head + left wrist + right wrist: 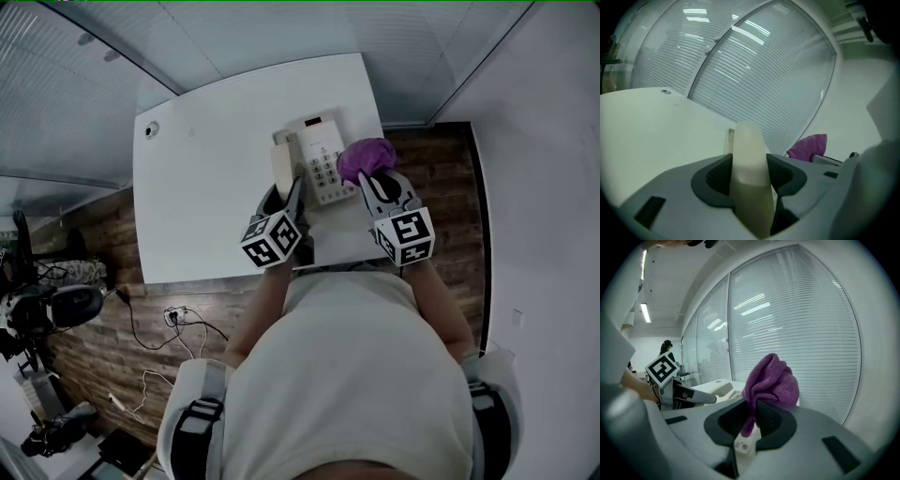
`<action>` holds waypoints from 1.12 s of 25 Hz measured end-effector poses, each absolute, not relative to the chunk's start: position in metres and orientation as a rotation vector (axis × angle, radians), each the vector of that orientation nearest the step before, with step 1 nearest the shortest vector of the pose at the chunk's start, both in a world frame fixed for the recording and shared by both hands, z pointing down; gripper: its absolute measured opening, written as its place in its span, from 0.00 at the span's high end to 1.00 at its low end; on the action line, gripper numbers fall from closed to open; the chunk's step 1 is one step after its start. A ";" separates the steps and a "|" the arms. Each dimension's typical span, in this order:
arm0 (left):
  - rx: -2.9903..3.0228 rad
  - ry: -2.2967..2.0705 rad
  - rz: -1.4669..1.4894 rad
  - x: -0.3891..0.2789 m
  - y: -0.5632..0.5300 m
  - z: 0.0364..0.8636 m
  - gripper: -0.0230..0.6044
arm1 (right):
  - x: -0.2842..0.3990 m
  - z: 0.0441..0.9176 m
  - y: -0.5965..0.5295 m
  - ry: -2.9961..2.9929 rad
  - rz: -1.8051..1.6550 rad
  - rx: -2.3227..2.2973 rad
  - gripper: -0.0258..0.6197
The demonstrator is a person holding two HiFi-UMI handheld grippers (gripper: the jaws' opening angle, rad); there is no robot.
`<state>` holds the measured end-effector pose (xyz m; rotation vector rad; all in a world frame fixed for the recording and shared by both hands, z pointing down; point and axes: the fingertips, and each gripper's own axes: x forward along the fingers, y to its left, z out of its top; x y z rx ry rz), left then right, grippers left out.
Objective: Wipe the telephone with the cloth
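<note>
A cream telephone [322, 155] stands at the right side of the white table [206, 187]. Its handset [283, 169] is off the cradle and tilted, with my left gripper [293, 199] shut on it. In the left gripper view the handset [747, 173] fills the gap between the jaws. My right gripper [380, 187] is shut on a bunched purple cloth [366, 157], which hangs over the phone's right edge beside the keypad. The right gripper view shows the cloth [771, 380] pinched in the jaws, with the phone [717, 387] and the left gripper [689, 394] to the left.
A round cable port [151, 129] sits in the table's far left corner. Glass walls with blinds close in the table at the back and right. Cables [178, 323] lie on the wooden floor to the left. A person [667, 348] stands far off.
</note>
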<state>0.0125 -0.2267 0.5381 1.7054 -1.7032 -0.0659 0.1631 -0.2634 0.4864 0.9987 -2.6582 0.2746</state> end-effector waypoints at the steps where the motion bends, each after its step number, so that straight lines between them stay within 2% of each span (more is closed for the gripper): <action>1: 1.725 -1.674 -0.091 0.013 -0.223 0.534 0.61 | 0.159 0.484 -0.261 -2.666 0.277 0.999 0.89; 15: 1.969 -1.301 -0.423 0.005 -0.176 0.469 0.61 | 0.102 0.430 -0.229 -2.793 0.363 1.088 0.89; 28: 2.052 -1.092 -0.488 -0.019 -0.120 0.452 0.61 | 0.046 0.379 -0.176 -2.936 0.389 1.141 0.89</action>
